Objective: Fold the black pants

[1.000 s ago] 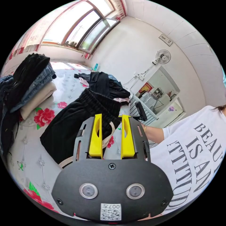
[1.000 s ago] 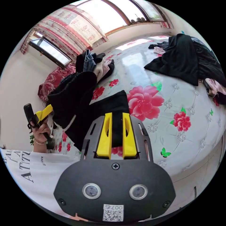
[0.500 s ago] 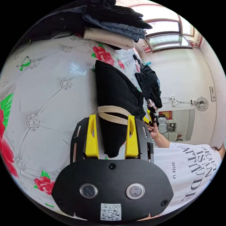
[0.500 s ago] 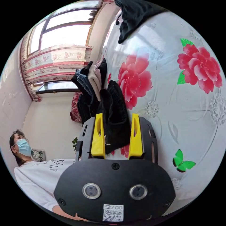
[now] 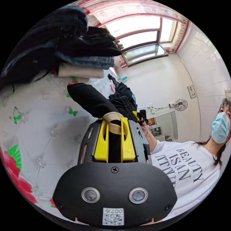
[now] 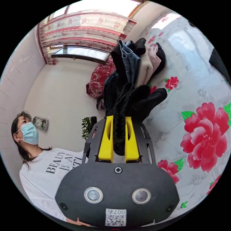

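Now black pants (image 6: 134, 101) hang bunched, ribbed waistband (image 6: 119, 125) pinched.

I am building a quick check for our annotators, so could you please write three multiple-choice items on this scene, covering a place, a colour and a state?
1. Where is the stack of folded clothes?
A. on the flowered bedspread
B. on a chair
C. on the floor

2. What colour is the band between the left gripper jaws?
A. red
B. beige
C. blue

3. What is the state of the right gripper?
A. wide open
B. shut on nothing
C. shut on the black pants

Answers: 1 A, the stack rests on the bedspread; 2 B, the band looks beige; 3 C, both jaws press the black fabric.
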